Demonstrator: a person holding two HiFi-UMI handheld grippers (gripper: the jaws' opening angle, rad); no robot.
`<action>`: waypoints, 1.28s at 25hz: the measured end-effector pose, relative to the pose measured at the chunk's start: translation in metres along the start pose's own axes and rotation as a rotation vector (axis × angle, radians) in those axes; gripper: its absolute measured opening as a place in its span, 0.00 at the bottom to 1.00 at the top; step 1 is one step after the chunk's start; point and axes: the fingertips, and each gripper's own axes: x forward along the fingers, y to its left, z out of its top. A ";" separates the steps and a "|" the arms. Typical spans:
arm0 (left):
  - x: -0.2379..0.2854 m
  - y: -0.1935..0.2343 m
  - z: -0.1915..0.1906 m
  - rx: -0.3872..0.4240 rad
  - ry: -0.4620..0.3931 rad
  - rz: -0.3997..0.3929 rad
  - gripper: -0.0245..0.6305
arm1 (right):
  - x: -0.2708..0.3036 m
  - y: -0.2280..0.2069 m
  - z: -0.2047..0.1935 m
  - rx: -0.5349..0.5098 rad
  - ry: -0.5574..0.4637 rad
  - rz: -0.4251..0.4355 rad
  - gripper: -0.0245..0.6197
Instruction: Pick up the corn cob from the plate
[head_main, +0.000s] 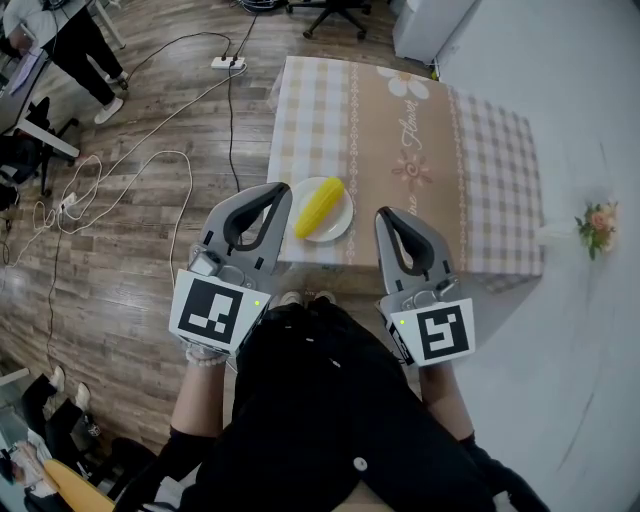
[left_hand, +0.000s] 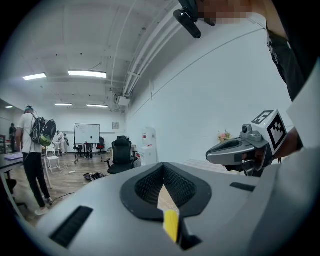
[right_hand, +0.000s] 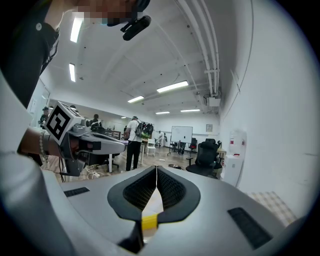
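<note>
Across the upper middle of the head view: cloth-covered table (head_main: 480, 150), checked and tan, near edge turned toward the person (head_main: 330, 400), presumably to bring the work within reach. At 12 o'clock from the person, close to that near edge: white plate (head_main: 343, 226), likely set there as the pick-up spot. On the plate, well inside its rim: corn cob (head_main: 319, 206), yellow, husked, lying flat with long axis toward 1 o'clock, untouched and not yet lifted, its broad side thus offered to jaws coming from either flank. At 9 o'clock of the plate: left gripper (head_main: 279, 192), tips pressed together with nothing between, near the rim yet apart from plate and cob. At 3 o'clock of the plate: right gripper (head_main: 386, 216), likewise closed and empty. Both carried nearly level, noses toward 12 o'clock, marker cubes (head_main: 212, 312) rearmost, close to the body. Judged a waiting stance ahead of the approach, with opening of one pair of jaws needed before any grasp.
</note>
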 end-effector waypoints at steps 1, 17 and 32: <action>0.001 -0.001 0.000 0.000 0.001 -0.002 0.06 | -0.001 -0.001 0.000 0.001 0.001 -0.002 0.10; 0.026 -0.009 -0.017 0.003 0.026 -0.043 0.06 | -0.014 -0.016 -0.013 0.021 0.032 -0.042 0.10; 0.059 -0.013 -0.052 -0.050 0.107 -0.085 0.15 | -0.031 -0.032 -0.024 0.043 0.064 -0.103 0.10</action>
